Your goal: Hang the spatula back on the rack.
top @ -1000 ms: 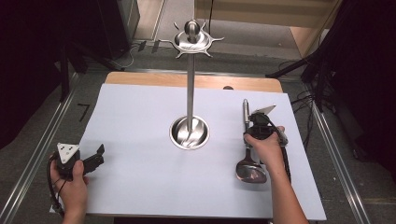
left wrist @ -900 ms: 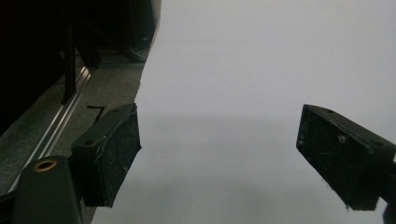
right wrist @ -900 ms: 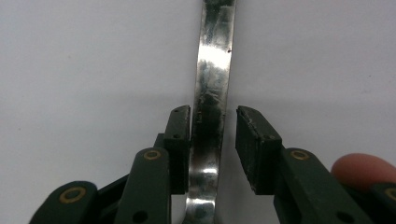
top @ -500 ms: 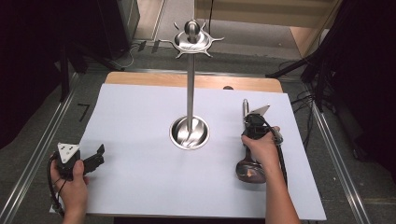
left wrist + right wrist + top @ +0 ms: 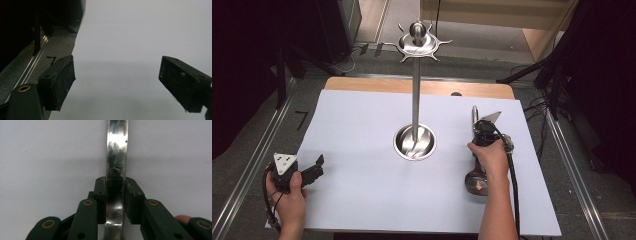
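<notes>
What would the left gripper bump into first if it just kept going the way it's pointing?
Probably nothing soon. The left gripper, its fingers apart and empty, points across bare white table cover. The metal stand lies off that way, though whether it sits exactly in line is unclear.

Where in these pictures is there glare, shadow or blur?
High view: glare on the stand's round base. Right gripper view: bright reflections on the metal handle, with a soft shadow on the white sheet behind the pads. Left gripper view: the near pads look soft.

Bright overhead light on white table (image 5: 362,200), dark surrounds, glare on steel stand (image 5: 415,90), gripper views soft w/ blur.
</notes>
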